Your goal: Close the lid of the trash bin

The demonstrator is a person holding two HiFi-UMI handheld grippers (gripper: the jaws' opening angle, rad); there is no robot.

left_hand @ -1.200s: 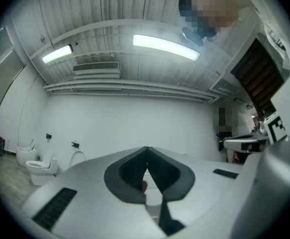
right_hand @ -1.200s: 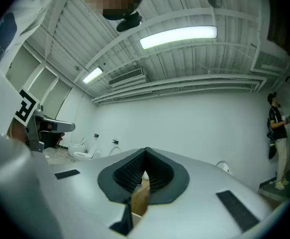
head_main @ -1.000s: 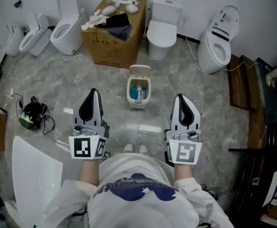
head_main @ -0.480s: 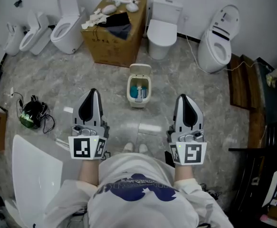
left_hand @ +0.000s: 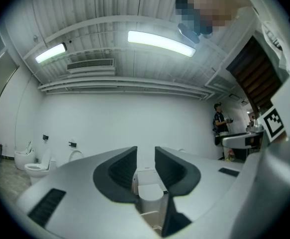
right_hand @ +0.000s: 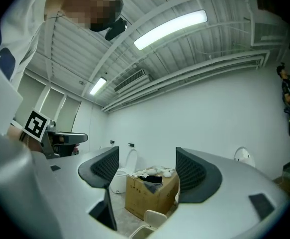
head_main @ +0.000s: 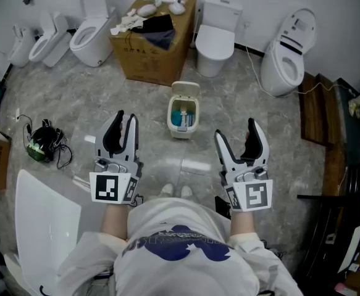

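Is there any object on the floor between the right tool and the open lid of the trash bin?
Nothing visible does. Only bare floor lies between the right tool, whose empty jaws have just been opening, and the trash bin with its raised lid. The cardboard box stands behind the bin.

Head view looks steeply down; right gripper view faces forward, sharing cardboard box [head_main: 146, 63].
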